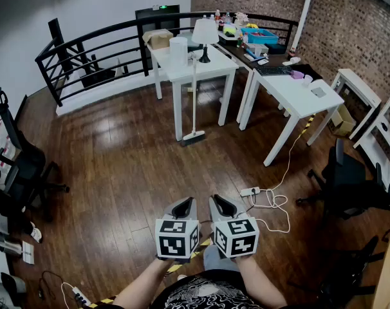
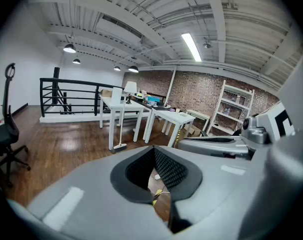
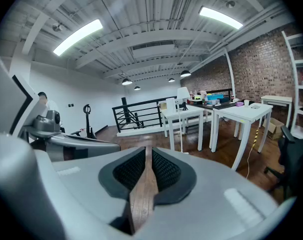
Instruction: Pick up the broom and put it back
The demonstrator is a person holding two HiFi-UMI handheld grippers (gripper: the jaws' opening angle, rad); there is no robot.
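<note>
Not yet at the broom (image 1: pixel 194 102). Find it across the wood floor, well apart from both claws, with its handle upright against the front edge of the white desk (image 1: pixel 214 68) and its head resting on the floor beside a desk leg.

Holding nothing so far. Note the left claw (image 1: pixel 184 206) pinched together at the tips and empty. Note the right claw (image 1: pixel 222 205) kept to a narrow slit, with only floor visible through it. Carrying both side by side, low, close to the body and tipped slightly downward.

Judging the step in hand as the approach. To do it well, walk straight over the open floor, keeping left of the power strip (image 1: pixel 250 191) and its loose cable (image 1: pixel 272 205). Spread one claw wide before arriving, not at the last instant. Aim at the handle about midway up, below the desk edge and clear of the leg. Come in level and square to the handle, seating it deep between the pads rather than at the tips. Close firmly, expecting a thin, smooth pole to twist or slide under a weak pinch. Lift straight up first to free the head from the floor, then draw away from the desk, minding the lamp (image 1: pixel 205 31) just above. Steady the lower handle with the other claw against swinging. No telling from here where "back" lies, so look round before carrying.
</note>
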